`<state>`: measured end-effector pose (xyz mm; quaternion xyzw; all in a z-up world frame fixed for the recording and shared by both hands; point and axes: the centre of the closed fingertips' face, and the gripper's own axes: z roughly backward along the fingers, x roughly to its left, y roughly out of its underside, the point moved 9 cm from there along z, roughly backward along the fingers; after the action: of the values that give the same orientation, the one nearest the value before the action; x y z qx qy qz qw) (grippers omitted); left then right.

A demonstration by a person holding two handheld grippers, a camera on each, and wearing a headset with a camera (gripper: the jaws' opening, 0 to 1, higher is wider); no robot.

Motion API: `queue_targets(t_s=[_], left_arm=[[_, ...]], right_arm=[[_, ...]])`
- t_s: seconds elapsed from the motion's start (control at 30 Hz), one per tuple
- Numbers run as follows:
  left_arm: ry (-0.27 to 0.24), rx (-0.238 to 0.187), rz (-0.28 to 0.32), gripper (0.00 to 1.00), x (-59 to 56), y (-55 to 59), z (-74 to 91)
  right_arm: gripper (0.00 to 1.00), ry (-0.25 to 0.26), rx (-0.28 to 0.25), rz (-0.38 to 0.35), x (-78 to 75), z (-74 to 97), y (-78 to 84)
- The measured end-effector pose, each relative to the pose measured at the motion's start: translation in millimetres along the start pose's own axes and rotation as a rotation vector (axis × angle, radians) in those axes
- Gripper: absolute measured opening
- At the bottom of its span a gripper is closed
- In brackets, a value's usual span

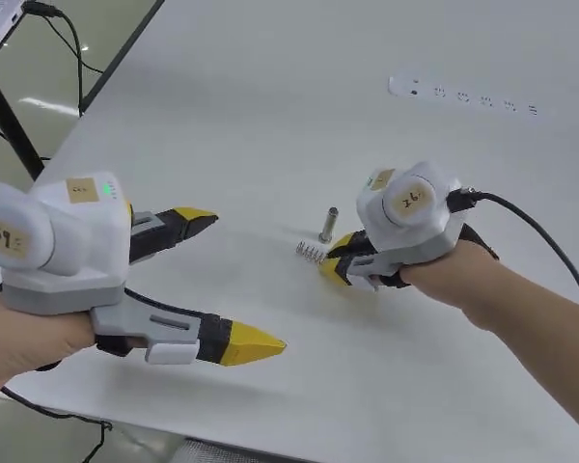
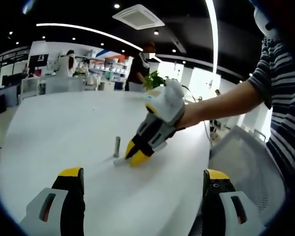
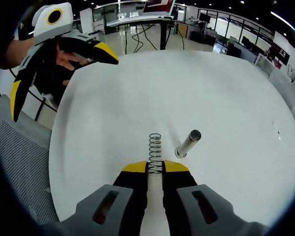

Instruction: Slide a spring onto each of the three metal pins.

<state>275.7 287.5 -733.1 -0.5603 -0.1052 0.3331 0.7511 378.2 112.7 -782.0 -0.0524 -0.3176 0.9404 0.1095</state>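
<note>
Jaws of the right gripper (image 3: pixel 155 168) pinch a spring (image 3: pixel 155 145) beside an upright metal pin (image 3: pixel 188 143); the left gripper (image 1: pixel 246 280) gapes wide, empty.

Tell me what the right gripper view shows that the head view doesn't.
Right gripper view: the right gripper shut on the spring at its near end, and desks past the table. Head view: the hand holding the right gripper, and the cable running from it. Both: the spring, the standing pin beside it, the open left gripper, the white table.
</note>
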Motion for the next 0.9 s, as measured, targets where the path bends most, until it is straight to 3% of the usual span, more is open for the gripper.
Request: queue_targets(t_s=[0.57, 0.9], left_arm=[[0.026, 0.015, -0.021, 0.96, -10.8, -5.8, -16.5], [0.052, 0.004, -0.003, 0.89, -16.6, -6.4, -28.5]], right_arm=[[0.08, -0.010, -0.043, 0.085, 14.1, 53.1, -10.2], [0.08, -0.016, -0.041, 0.153, 28.7, 80.5, 0.5]])
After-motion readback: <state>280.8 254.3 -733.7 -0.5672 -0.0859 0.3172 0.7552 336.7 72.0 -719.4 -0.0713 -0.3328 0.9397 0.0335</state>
